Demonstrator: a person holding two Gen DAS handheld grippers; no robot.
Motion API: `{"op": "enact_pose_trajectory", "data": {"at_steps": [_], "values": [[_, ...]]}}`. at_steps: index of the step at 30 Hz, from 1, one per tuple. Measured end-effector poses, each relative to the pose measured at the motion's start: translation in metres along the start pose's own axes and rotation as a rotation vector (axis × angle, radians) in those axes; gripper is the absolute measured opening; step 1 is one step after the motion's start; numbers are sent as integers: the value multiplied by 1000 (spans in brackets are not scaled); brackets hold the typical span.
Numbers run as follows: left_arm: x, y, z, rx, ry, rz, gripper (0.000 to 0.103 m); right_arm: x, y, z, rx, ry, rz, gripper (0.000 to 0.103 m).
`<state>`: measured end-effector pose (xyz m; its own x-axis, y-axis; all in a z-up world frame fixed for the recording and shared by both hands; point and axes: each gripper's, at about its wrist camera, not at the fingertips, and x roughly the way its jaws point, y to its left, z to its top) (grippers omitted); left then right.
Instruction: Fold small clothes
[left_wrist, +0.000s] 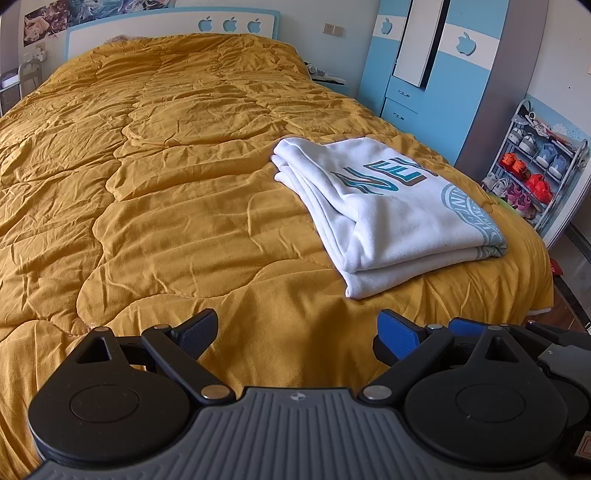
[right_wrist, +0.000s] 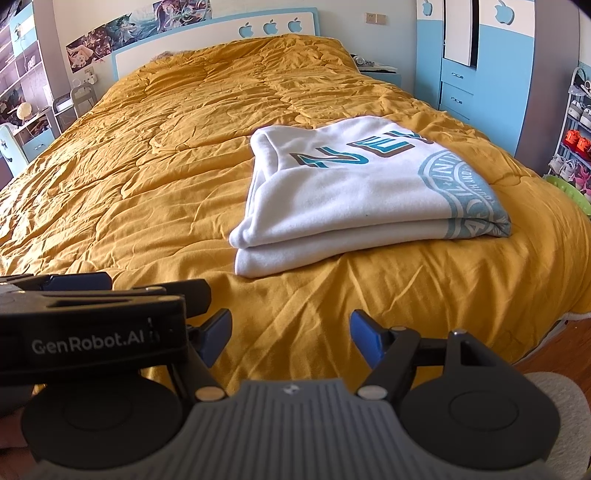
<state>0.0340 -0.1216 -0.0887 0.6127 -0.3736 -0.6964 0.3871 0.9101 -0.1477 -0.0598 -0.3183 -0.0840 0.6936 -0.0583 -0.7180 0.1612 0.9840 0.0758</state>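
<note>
A white garment (left_wrist: 384, 210) with teal lettering lies folded into a thick rectangle on the mustard quilt (left_wrist: 166, 177), near the bed's front right. It also shows in the right wrist view (right_wrist: 354, 192). My left gripper (left_wrist: 295, 336) is open and empty, held low above the quilt, short of the garment and to its left. My right gripper (right_wrist: 290, 341) is open and empty, just in front of the garment's near edge. The left gripper's body (right_wrist: 92, 325) shows at the left of the right wrist view, close beside the right one.
A blue and white wardrobe (left_wrist: 436, 66) stands right of the bed. A shoe rack (left_wrist: 535, 173) stands beyond the bed's right corner. The headboard (left_wrist: 170, 27) is at the far end. Shelves and a desk (right_wrist: 26, 110) are at the left. A nightstand (right_wrist: 376, 72) is by the headboard.
</note>
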Motion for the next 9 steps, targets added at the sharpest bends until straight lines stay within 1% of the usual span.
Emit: {"op": "enact_pose_trajectory", "data": {"at_steps": [9], "values": [[0,0,0,0,2,-2,103,1,0,0,8,5,12,67]]}}
